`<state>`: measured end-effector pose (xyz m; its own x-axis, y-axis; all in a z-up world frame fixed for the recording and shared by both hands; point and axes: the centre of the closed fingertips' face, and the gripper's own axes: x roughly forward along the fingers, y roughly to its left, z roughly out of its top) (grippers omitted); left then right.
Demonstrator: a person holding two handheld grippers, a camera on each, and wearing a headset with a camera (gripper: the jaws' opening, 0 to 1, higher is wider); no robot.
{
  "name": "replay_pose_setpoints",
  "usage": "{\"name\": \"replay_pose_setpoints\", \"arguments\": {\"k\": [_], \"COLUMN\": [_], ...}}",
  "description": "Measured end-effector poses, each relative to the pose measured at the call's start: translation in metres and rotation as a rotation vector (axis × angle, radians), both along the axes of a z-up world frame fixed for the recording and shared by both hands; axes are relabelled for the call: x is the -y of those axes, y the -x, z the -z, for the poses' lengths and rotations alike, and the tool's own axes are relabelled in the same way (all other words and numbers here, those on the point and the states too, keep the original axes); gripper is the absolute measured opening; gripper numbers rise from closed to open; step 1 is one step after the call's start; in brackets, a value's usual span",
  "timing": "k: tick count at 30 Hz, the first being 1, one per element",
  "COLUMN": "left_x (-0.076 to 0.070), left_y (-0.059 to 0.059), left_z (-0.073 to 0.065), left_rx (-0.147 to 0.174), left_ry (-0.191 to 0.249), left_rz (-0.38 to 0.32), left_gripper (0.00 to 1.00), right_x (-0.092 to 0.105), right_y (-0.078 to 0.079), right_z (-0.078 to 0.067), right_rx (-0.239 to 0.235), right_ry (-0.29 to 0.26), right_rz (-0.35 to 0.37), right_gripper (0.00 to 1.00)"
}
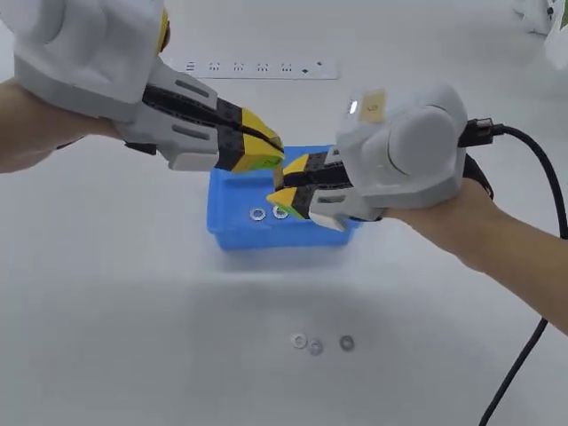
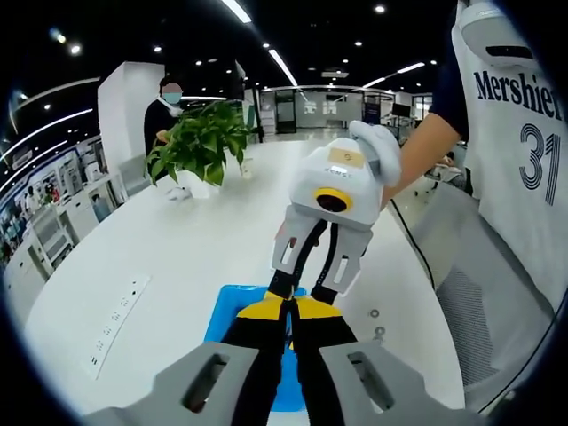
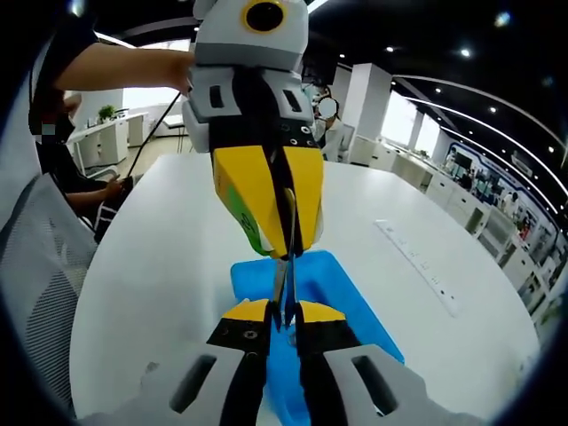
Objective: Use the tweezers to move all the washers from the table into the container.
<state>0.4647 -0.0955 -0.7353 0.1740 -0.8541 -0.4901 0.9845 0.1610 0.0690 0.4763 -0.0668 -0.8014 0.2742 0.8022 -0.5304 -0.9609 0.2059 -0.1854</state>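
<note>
while both tools hang over the blue container (image 1: 266, 236), the three washers left on the desk (image 1: 124, 311) lie in a short row (image 1: 316, 344), well apart from the container and on the person's side of it, so the coming move looks to be a pull back toward the body and down. the right hand-held gripper (image 1: 282, 186) reaches in from the right and seems the nearer of the two to that row; the left hand-held gripper (image 1: 271, 156) comes from the upper left and sits a little further off. in the right gripper view the tweezers (image 3: 284, 284) show as a thin metal strip whose long axis runs from one tool straight to the other. the left jaws are pressed together on its upper part. the right jaws stand close on either side of its lower end, but i cannot tell whether they pinch it. two washers (image 1: 269, 213) already lie inside the container, side by side. as for writing, a white jersey (image 2: 519, 133) in the left gripper view reads roughly "mershiel" above the number 31. the power strip (image 1: 257, 67) beyond the container bears marks too small to read, and so does a small tag on the right tool's housing.
</note>
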Motion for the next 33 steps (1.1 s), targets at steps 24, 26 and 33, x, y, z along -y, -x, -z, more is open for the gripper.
{"name": "replay_pose_setpoints", "arguments": {"k": [24, 26, 33], "left_x": [0.029, 0.031, 0.035], "left_y": [0.067, 0.072, 0.087], "left_z": [-0.012, -0.01, -0.004], "left_rx": [0.026, 0.025, 0.008], "left_ry": [0.015, 0.015, 0.014], "left_rz": [0.047, 0.046, 0.045], "left_gripper": [0.06, 0.06, 0.06], "right_x": [0.027, 0.029, 0.032], "right_y": [0.066, 0.071, 0.086], "right_z": [-0.011, -0.009, -0.003], "right_rx": [0.034, 0.027, 0.015], "right_ry": [0.036, 0.038, 0.043], "right_rz": [-0.062, -0.06, -0.062], "right_gripper": [0.12, 0.12, 0.12]}}
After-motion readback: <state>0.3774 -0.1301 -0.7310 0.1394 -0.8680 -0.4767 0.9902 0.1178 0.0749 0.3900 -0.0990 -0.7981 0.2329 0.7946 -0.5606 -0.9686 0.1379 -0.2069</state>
